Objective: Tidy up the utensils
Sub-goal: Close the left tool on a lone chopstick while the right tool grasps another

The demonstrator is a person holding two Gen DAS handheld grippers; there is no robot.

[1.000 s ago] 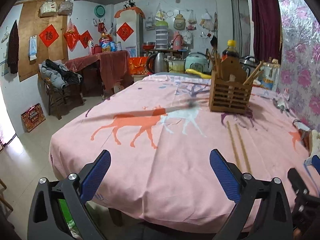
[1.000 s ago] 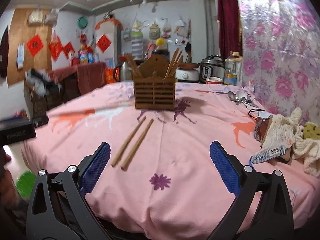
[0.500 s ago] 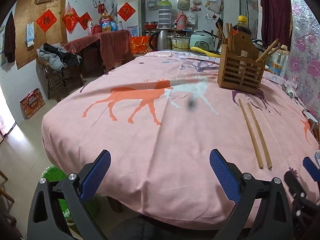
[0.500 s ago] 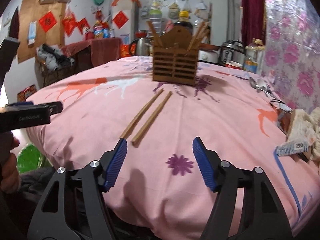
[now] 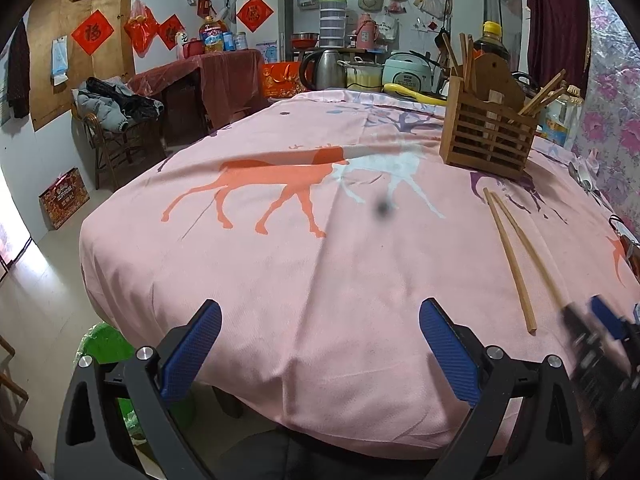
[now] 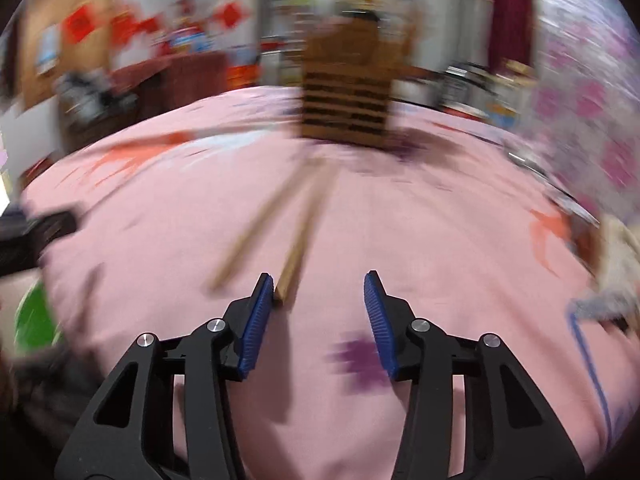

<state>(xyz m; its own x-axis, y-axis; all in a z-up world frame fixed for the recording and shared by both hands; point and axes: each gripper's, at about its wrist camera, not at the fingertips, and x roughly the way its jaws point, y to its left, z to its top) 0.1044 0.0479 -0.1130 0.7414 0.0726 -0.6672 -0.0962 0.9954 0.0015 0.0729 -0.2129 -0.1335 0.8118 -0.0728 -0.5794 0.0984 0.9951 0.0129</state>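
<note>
Table: a pink tablecloth (image 5: 280,300) printed with orange and white deer is spread over the whole top, down past the near edge.
Chopsticks: two wooden chopsticks (image 5: 510,258) are laid side by side on the cloth toward the right edge, their far tips near the holder and their near ends toward the near edge.
Holder: a slatted wooden utensil holder (image 5: 486,142) is stood upright near the far right corner, with several sticks already leaning in it.
Left gripper: the left gripper (image 5: 320,354) is held over the near edge with its blue pads wide apart; nothing is seen between them.
Right gripper: the right gripper (image 6: 319,298) is seen in a motion-blurred view at the near end of the right-hand chopstick (image 6: 298,248); its jaws have just been closing and are left partly apart, the stick's end lying just inside the left pad, apparently touching it, and not pinched.
Surroundings: a green bin (image 5: 106,344) is stood on the floor below the near left edge; a kettle (image 5: 326,68) and a rice cooker (image 5: 406,74) are set beyond the far edge.
Obstructions: bare cloth is seen between chopsticks and holder.
</note>
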